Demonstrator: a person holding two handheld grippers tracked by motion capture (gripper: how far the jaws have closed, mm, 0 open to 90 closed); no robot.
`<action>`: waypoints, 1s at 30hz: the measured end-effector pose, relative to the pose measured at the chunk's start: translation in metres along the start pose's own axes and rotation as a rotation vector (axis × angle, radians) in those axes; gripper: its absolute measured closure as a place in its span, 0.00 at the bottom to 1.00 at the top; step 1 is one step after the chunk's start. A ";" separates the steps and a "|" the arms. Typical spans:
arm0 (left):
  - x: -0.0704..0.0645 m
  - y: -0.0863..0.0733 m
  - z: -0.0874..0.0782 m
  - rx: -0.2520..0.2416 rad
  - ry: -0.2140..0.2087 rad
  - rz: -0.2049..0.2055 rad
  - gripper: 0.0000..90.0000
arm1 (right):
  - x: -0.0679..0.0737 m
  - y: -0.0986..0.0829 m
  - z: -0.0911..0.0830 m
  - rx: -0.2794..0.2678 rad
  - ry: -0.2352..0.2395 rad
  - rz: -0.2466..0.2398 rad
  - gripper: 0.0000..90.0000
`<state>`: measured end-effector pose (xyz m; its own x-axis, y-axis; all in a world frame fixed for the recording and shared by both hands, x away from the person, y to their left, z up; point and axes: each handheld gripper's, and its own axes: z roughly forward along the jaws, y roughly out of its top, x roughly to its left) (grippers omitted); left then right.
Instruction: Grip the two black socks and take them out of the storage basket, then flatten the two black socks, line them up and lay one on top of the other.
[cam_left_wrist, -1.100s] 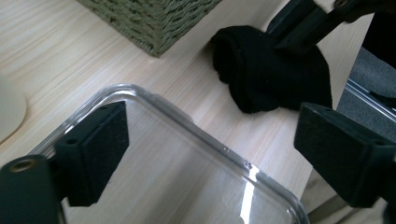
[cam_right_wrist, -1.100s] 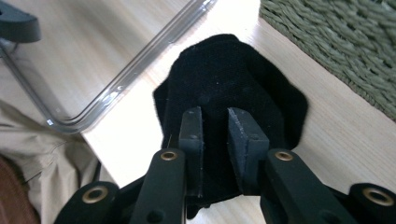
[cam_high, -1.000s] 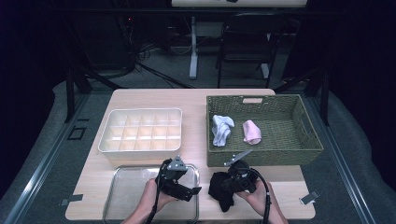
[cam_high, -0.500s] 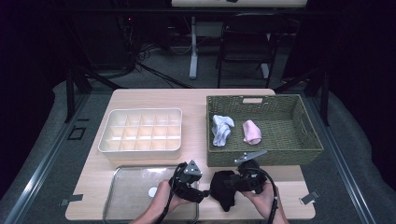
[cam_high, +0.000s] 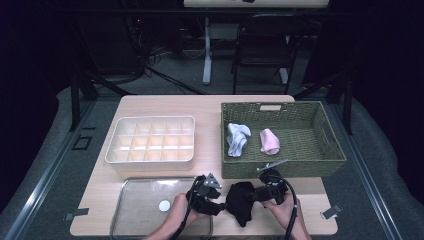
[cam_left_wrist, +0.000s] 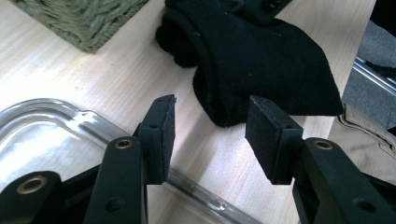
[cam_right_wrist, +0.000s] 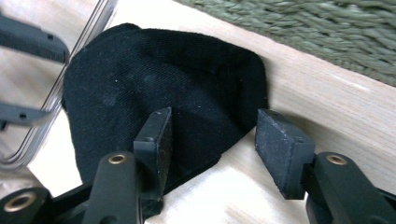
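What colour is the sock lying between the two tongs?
Plain black knit sock, clearest in the right gripper view.

Both forearms enter from the bottom edge of the high view, each hand wrapped around a black two-jaw gripper. The left gripper (cam_high: 216, 197) points rightward toward its partner, jaws parted, a grey three-cornered plate on top. The right gripper (cam_high: 256, 194) points leftward, jaws likewise parted, its black cable looping back along the right hand (cam_high: 281, 206).

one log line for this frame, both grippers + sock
left gripper: open, facing sock | right gripper: open, over sock edge | black sock: on table, ungripped
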<state>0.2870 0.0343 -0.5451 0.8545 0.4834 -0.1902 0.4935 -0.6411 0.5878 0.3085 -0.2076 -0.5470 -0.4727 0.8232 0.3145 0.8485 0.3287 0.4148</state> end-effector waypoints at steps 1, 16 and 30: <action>-0.001 0.000 0.002 0.001 0.000 -0.004 0.58 | 0.000 0.000 0.000 0.006 0.001 0.006 0.50; -0.002 0.003 0.012 -0.004 -0.002 0.001 0.83 | 0.005 -0.001 -0.008 -0.030 0.044 0.009 0.94; 0.010 0.002 0.010 -0.018 0.013 -0.044 0.83 | 0.039 0.000 -0.044 -0.201 0.095 -0.087 0.94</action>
<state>0.2983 0.0317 -0.5539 0.8297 0.5186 -0.2066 0.5279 -0.6083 0.5927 0.2798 -0.1957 -0.4971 -0.5700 0.7458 0.3449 0.7438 0.2899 0.6023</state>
